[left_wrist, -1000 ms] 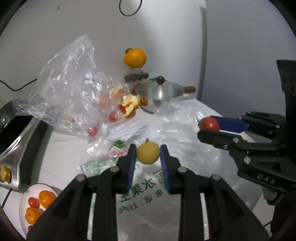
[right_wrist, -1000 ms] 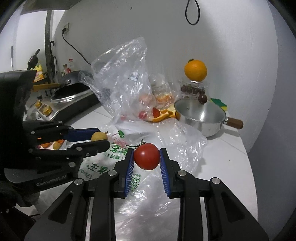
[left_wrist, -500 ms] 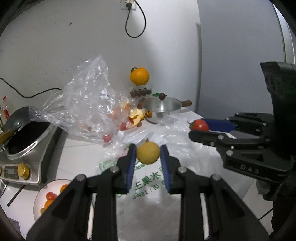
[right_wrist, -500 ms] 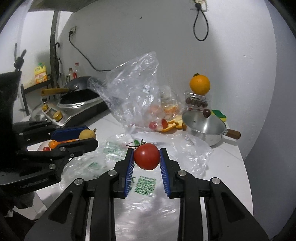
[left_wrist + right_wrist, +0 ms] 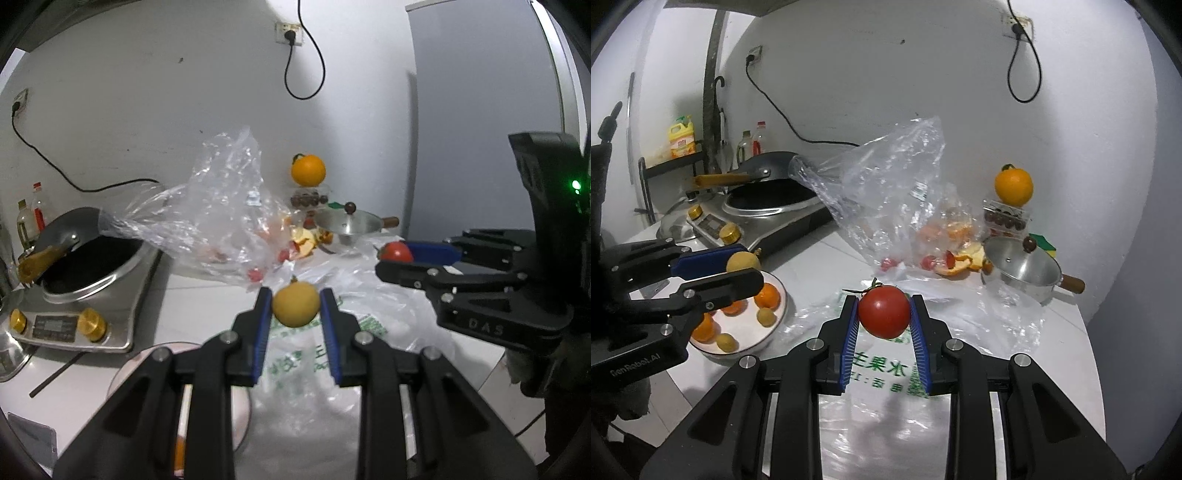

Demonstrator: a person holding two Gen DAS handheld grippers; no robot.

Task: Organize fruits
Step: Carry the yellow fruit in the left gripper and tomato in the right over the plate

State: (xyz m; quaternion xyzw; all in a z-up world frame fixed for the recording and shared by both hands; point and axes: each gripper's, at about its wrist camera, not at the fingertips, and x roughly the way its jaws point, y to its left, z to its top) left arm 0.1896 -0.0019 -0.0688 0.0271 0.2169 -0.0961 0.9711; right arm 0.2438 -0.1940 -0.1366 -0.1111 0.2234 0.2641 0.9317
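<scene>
My left gripper [image 5: 295, 303] is shut on a small yellow fruit [image 5: 295, 302], held in the air above the printed plastic bag [image 5: 314, 354]. My right gripper [image 5: 884, 312] is shut on a red tomato [image 5: 884, 312] with a green stem. In the left wrist view the right gripper [image 5: 397, 254] shows at the right with the tomato [image 5: 396, 252]. The left gripper [image 5: 744, 264] and its yellow fruit [image 5: 743, 261] hang over a white plate [image 5: 775, 325] of oranges and small yellow fruits in the right wrist view. That plate [image 5: 125, 373] lies mostly hidden under my left fingers.
A crumpled clear bag [image 5: 886, 199] with small red fruits and orange peel lies at the back. A steel pot [image 5: 1021, 269] with a wooden handle stands right of it, below an orange [image 5: 1014, 184] on a clear box. A wok on a cooker [image 5: 764, 199] fills the left.
Both grippers have pulled back and risen with their fruits still held, so more of the counter, the cooker and the wall sockets shows. The plate now lies under the left gripper.
</scene>
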